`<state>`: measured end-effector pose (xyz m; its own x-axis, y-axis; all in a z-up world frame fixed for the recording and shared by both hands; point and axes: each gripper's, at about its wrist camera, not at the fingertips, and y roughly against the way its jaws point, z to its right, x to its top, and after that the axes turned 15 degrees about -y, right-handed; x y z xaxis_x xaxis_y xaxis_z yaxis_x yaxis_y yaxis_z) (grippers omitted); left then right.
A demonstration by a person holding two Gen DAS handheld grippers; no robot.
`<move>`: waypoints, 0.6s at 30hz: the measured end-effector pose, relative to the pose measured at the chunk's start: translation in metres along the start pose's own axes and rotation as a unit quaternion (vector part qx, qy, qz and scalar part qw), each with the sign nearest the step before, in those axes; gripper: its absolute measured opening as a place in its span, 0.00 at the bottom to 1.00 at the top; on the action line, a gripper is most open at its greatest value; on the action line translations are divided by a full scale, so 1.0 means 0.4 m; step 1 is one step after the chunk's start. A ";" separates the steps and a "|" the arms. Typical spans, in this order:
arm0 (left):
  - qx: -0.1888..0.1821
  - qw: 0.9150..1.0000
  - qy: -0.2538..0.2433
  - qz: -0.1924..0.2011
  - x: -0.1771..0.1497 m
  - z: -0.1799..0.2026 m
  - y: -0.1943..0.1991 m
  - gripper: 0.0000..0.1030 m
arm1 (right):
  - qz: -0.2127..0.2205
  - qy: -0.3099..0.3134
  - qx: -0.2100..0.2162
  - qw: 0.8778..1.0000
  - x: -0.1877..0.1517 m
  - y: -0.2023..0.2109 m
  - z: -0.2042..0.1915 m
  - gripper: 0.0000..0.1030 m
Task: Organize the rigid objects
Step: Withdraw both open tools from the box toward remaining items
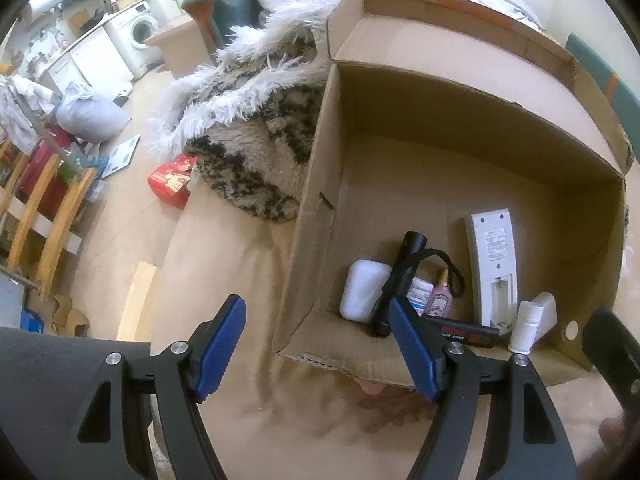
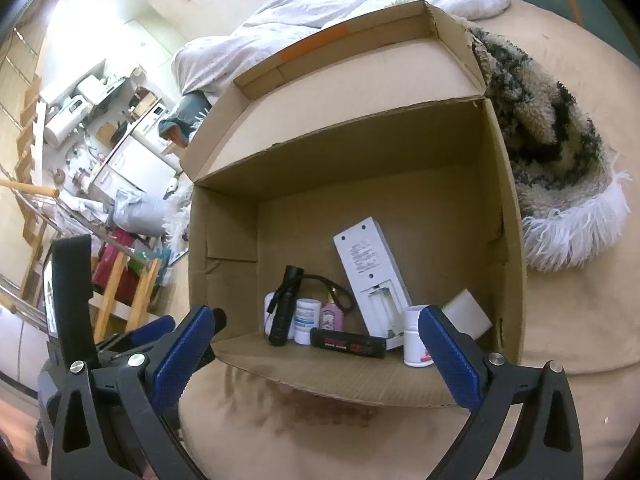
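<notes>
An open cardboard box (image 1: 320,184) (image 2: 224,248) lies on a beige bed. Along its near wall sit a white remote (image 1: 494,264) (image 2: 370,276) with its battery bay open, a black flashlight (image 1: 402,276) (image 2: 285,304), a white case (image 1: 364,290), small bottles (image 1: 438,294) (image 2: 306,320), a black flat bar (image 1: 468,332) (image 2: 348,343), a white pill bottle (image 1: 526,326) (image 2: 416,336) and a white block (image 2: 468,312). My left gripper (image 1: 316,348) hovers open over the box's near left corner, nothing between its blue pads. My right gripper (image 2: 316,352) stands open before the box's near edge, empty.
A shaggy patterned blanket (image 1: 256,136) (image 2: 548,136) lies behind the box, with a white duvet (image 2: 340,0) beyond. A red packet (image 1: 170,180) sits at the bed's edge. Wooden racks (image 1: 36,216) and kitchen clutter stand off to the left.
</notes>
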<state>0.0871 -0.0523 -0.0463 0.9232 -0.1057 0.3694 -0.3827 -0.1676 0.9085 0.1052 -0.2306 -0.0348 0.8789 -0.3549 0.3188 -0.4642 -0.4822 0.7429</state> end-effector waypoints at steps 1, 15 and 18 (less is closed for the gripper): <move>-0.002 1.000 -0.004 0.002 -0.003 0.003 0.001 0.69 | -0.001 -0.002 0.001 1.000 0.002 0.001 0.002 1.00; -0.024 0.998 -0.050 0.034 -0.056 0.005 0.051 0.69 | 0.027 0.026 -0.029 0.999 -0.061 0.067 0.010 1.00; -0.033 0.997 -0.059 0.042 -0.076 0.006 0.065 0.69 | 0.024 0.014 -0.029 0.999 -0.088 0.081 0.022 1.00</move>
<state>0.0492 -0.0557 -0.0344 0.8762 -0.2315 0.4227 -0.4518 -0.0893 0.8876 0.0584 -0.2407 -0.0272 0.8588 -0.3535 0.3708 -0.4996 -0.4172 0.7592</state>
